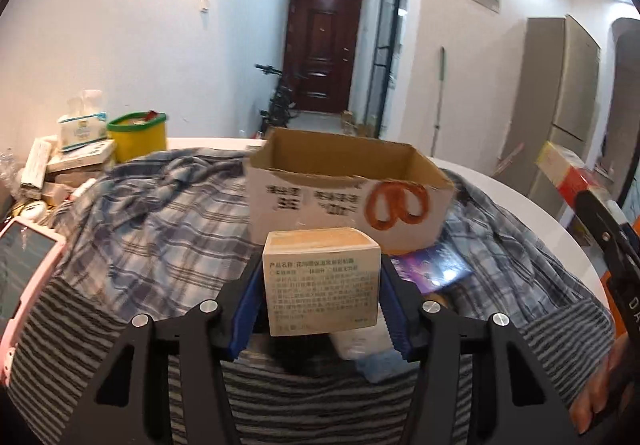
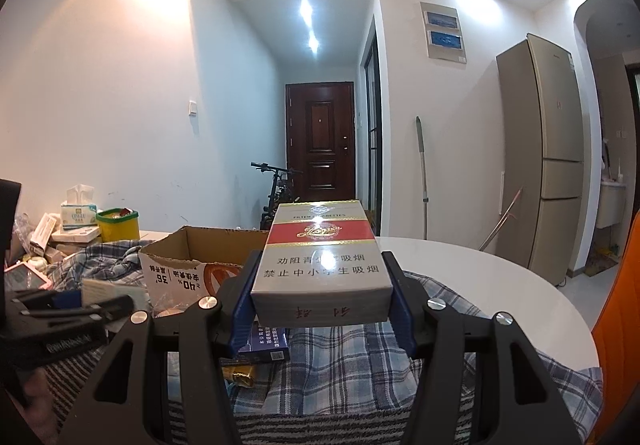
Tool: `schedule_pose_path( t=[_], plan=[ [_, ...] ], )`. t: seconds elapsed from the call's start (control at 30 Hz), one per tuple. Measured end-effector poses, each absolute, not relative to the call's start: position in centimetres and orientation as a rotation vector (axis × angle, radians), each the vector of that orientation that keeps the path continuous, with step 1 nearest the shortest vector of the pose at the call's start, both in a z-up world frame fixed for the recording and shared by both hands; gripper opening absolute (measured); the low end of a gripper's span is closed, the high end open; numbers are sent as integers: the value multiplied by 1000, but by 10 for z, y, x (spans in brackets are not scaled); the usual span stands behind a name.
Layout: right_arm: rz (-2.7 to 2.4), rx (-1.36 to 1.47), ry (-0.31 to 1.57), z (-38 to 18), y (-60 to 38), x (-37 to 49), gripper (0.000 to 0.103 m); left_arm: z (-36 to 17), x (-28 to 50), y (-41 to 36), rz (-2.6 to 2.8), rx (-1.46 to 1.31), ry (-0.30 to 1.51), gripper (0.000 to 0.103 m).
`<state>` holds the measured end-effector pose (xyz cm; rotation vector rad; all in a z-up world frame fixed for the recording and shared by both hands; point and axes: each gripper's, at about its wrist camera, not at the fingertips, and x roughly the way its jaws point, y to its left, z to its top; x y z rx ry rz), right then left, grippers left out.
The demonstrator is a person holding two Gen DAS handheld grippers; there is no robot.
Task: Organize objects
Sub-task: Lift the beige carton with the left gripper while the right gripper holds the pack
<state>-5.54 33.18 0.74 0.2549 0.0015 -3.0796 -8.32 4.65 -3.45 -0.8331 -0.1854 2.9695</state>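
Note:
My left gripper [image 1: 321,269] is shut on a small beige box [image 1: 322,285] with printed text, its blue pads pressing both sides, just above the plaid cloth [image 1: 160,221]. Right behind it stands an open cardboard box [image 1: 348,185] marked with an orange pretzel. My right gripper [image 2: 321,265] is shut on a silver and red cigarette carton [image 2: 320,245], held roughly level over the cloth [image 2: 340,357]. The cardboard box [image 2: 180,261] lies to its left, apart from the carton.
A purple packet [image 1: 432,269] lies beside the cardboard box, and a blue pack [image 2: 268,341] and a gold item [image 2: 240,377] under the carton. At far left are a yellow tub [image 1: 138,137], a tissue pack [image 1: 82,127], stacked small boxes and a pink device [image 1: 24,273]. The round white table's [image 2: 500,285] edge curves at right.

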Motion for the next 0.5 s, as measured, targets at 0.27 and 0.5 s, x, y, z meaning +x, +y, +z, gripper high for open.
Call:
schedule_pose_path(
  t=[0.27, 0.5],
  plan=[
    [-3087, 285, 10, 8, 330, -59, 55, -35, -78, 36, 2843, -935, -102, 56],
    [-3095, 296, 35, 8, 328, -62, 55, -51, -62, 35, 2719, -1025, 35, 56]
  ],
)
